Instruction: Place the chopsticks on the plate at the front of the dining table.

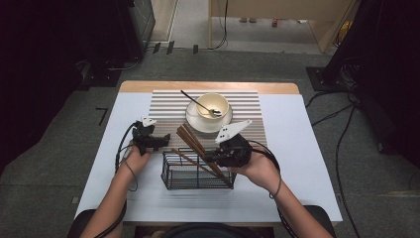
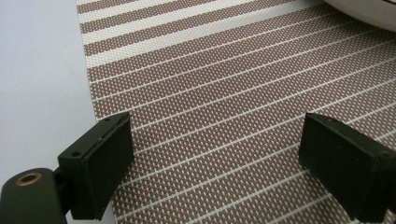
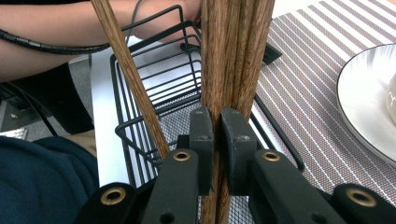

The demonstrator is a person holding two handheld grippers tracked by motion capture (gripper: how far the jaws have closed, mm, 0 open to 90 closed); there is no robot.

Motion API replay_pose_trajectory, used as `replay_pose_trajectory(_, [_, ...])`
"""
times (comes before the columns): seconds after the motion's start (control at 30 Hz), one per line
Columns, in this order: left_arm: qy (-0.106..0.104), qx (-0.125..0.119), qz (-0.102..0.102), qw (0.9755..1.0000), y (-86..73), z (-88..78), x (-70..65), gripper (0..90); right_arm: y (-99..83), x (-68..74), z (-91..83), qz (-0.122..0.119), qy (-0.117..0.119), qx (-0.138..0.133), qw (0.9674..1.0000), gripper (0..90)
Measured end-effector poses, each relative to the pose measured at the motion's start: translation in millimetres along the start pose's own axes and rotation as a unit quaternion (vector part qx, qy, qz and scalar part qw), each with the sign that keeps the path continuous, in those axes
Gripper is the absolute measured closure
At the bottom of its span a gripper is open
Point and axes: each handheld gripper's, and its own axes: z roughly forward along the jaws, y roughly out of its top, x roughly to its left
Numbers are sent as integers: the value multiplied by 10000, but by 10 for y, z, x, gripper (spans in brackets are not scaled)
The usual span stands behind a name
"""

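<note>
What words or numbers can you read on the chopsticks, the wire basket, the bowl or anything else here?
None: no word, number, label or sign can be read anywhere.
The wooden chopsticks, the black wire basket, the bowl, its plate and the striped placemat are all bare of writing.
The black dots on the right gripper's grey plate are only holes.

table [image 1: 297, 148]: white top | striped placemat [image 1: 168, 106] at far middle | black wire basket [image 1: 171, 179] near front
</note>
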Motion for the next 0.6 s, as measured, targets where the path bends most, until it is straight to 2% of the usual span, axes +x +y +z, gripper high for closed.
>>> replay_pose_trajectory(0.27, [-2,1,-1,10000,1,1,1,102,31,-35,-15,117,105,37,9999,852])
replay_pose_trajectory(0.6, [-2,1,-2,10000,1,0,0,102,111,-55,-83,203,107,-89,9997,852])
